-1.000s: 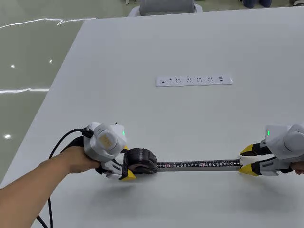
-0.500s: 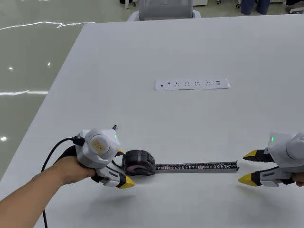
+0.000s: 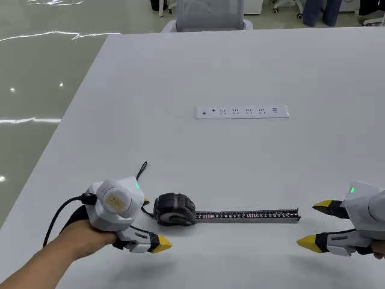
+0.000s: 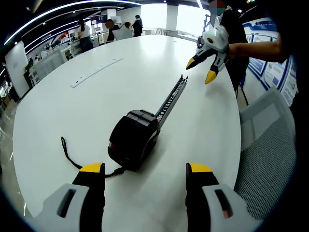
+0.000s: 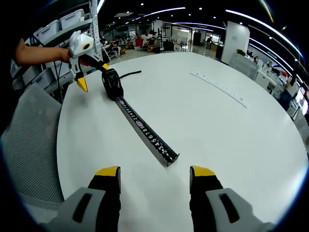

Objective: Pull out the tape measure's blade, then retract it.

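The left tongs (image 4: 145, 169) and right tongs (image 3: 316, 224) have let go, both open; the blade (image 3: 246, 215) lies out, not rolled back yet.

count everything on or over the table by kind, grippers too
tape measure: 1
power strip: 1
grippers: 2 (left gripper, right gripper)
total: 4

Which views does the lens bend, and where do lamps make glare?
Left gripper view, right gripper view: the fisheye bows the table edge into a curve; blade numbers are readable in the right one. Head view: straight lines, sharp; lamp glare streaks the floor.
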